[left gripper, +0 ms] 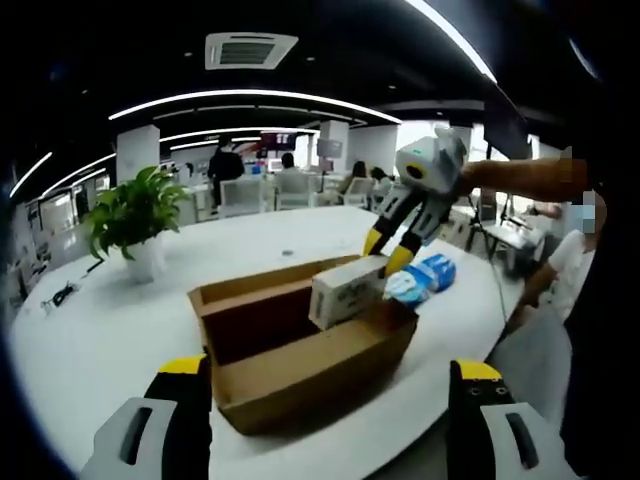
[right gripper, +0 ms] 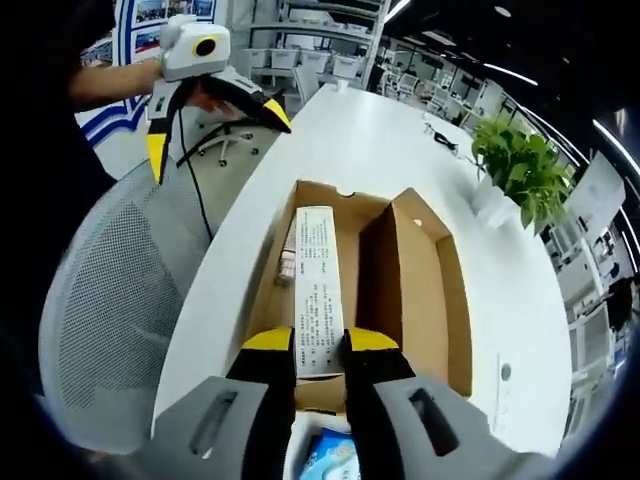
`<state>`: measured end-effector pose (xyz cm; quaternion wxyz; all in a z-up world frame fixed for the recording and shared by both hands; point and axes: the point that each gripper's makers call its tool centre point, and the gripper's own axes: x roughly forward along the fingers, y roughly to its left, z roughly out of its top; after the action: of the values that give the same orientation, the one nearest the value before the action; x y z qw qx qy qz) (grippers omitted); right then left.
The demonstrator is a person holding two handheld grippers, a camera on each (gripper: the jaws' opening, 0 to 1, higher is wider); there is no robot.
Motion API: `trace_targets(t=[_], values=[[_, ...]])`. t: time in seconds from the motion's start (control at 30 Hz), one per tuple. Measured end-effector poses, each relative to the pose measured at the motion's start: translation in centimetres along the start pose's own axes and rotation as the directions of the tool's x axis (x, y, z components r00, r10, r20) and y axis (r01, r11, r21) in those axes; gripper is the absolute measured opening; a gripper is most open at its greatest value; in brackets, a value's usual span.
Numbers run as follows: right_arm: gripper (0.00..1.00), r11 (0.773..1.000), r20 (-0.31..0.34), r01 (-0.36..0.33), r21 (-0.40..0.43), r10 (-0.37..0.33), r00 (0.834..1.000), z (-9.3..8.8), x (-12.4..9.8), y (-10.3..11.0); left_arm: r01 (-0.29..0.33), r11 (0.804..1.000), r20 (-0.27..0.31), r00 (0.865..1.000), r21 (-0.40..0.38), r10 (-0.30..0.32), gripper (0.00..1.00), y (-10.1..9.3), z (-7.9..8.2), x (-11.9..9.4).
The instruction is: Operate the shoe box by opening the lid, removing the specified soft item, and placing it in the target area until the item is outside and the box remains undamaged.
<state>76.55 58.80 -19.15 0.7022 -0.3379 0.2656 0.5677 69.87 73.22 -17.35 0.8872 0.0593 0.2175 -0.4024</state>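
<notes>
An open brown cardboard shoe box (left gripper: 320,375) sits on the white table (left gripper: 120,320), its lid (right gripper: 415,290) folded back to one side. My right gripper (right gripper: 320,345) is shut on one end of a long white printed pack (right gripper: 318,285), which lies along the box's inside. From the left gripper view, the right gripper (left gripper: 386,252) holds that pack (left gripper: 345,290) at the box's far rim. My left gripper (left gripper: 330,368) is wide open in front of the box's near end, touching nothing. It also shows as the left gripper (right gripper: 215,138) beyond the table edge.
A blue-and-white packet (left gripper: 425,275) lies on the table just beyond the box. A small brownish item (right gripper: 288,264) rests inside the box beside the pack. A grey mesh chair (right gripper: 110,300) stands at the table edge. A potted plant (left gripper: 135,220) is further off.
</notes>
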Motion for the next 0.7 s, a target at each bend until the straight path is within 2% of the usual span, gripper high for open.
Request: trace_targets(t=[0.33, 0.7], values=[[0.15, 0.999, 0.000, 0.041, -0.011, -0.041, 0.999, -0.3, -3.2, -0.8, 0.025, 1.000, 0.010, 1.000, 0.011, -0.025, 1.00, -0.7, 0.5, 0.3], [0.15, 0.997, -0.016, 0.076, 0.011, -0.076, 0.997, -2.0, -6.4, -1.6, 0.017, 1.000, 0.033, 0.999, 0.009, -0.017, 1.00, -0.7, 0.5, 0.1]])
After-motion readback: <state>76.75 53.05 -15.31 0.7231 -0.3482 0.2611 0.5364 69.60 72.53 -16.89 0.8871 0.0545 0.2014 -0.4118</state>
